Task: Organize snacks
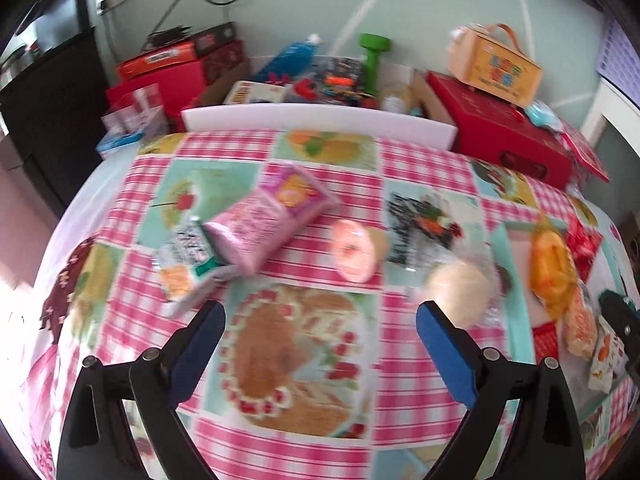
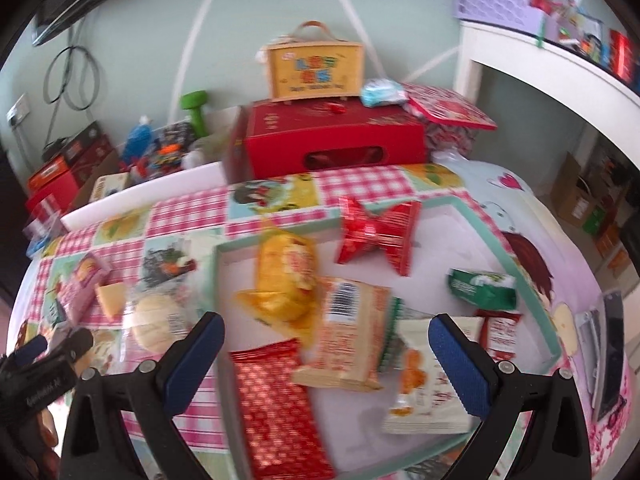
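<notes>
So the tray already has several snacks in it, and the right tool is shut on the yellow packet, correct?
Not quite. The right tool is open and holds nothing; the right wrist view shows its fingers spread wide above the tray. The yellow packet lies loose in the tray with the other snacks.

Pink packet (image 1: 272, 216) lies tilted, left of centre, overlapping a white-green packet (image 1: 188, 256). Tray (image 2: 516, 256), right, holds mixed snack packets.
</notes>
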`<state>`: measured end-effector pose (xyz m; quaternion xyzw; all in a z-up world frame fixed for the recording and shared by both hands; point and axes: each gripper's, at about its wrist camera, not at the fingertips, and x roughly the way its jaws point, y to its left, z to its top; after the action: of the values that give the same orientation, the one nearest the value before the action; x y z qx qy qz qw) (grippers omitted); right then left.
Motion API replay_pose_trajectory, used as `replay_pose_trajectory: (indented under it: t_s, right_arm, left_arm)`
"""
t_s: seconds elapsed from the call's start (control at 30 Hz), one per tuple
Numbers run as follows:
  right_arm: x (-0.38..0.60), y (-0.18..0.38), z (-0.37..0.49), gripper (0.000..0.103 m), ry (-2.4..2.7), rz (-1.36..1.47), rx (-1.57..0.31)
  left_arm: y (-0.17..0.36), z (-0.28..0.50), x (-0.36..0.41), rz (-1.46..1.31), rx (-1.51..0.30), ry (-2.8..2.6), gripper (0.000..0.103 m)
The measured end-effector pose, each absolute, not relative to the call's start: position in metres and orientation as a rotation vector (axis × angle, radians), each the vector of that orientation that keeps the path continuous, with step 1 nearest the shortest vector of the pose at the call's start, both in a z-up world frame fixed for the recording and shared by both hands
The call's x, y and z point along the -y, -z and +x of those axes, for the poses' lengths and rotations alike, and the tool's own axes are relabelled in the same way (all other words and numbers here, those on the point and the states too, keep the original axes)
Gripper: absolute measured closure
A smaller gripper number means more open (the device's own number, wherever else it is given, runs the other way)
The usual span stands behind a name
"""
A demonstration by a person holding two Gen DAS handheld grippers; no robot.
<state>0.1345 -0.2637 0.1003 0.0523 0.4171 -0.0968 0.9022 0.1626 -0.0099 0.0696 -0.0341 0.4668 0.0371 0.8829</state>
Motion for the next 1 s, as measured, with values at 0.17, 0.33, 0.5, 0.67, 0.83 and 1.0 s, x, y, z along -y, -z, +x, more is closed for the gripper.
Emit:
replay_pose_trajectory:
  t_s: [0.17,0.33,0.5,0.67,0.83,1.0]
  right_arm:
    - [0.236,-0.099,0.14,0.0,0.119,0.08,-0.858]
    - [0.21,-0.094,0.146,0.0,0.037,0.071,-0.864]
    - [0.183,-0.089,0.154,0.0,-0.032,0.041,-0.862]
    - [0.163,-0.081,0.164,0.0,-0.078,0.016,-0.864]
    - [0.15,-0.073,0.172,0.0,-0.109,0.009,-0.864]
    - [0.14,-0.062,0.181,0.0,-0.125,0.001,-0.879]
  left_arm:
    - [-0.067,0.166,-0.021,-0.123,-0.979,-0.12,0.007]
    - [-0.064,0.169,-0.054,-0.183,-0.966,-0.189,0.007]
    - [-0.05,0.175,-0.086,-0.256,-0.977,-0.253,0.007]
    - [-0.042,0.178,-0.104,-0.308,-0.966,-0.275,0.007]
    - [-0.035,0.183,-0.111,-0.322,-0.95,-0.293,0.007]
    - [-0.026,0.188,-0.111,-0.318,-0.947,-0.29,0.007]
